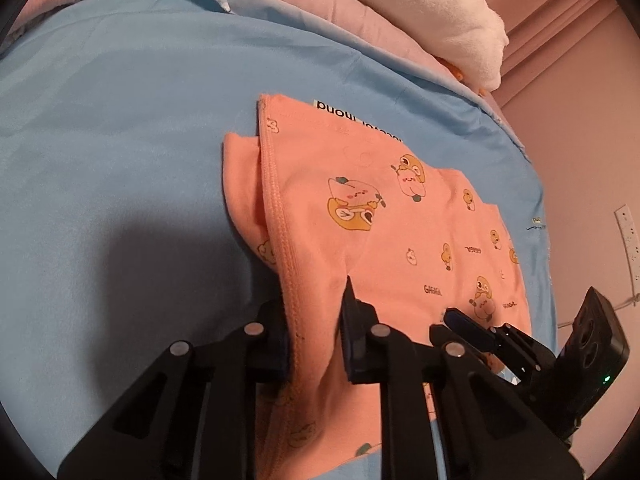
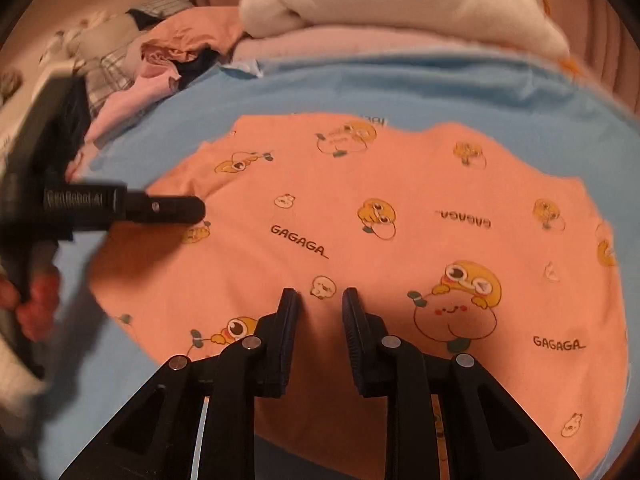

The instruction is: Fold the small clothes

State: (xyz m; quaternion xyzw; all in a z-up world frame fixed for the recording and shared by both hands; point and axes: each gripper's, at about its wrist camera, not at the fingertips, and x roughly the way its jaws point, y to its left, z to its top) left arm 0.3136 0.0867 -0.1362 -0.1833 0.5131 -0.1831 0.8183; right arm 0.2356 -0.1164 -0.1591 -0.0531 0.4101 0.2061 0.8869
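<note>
While tilted downward, left gripper (image 1: 316, 320) pinches orange garment (image 1: 384, 216).

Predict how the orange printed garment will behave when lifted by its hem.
The orange garment will probably droop: it is thin cloth that bunches between the left gripper jaws. It looks light. It may drag across the blue sheet rather than slide stiffly.

"gagaga" is printed repeatedly on the orange garment (image 2: 360, 216); its neck label (image 1: 342, 106) reads upside-down, unclear.
</note>
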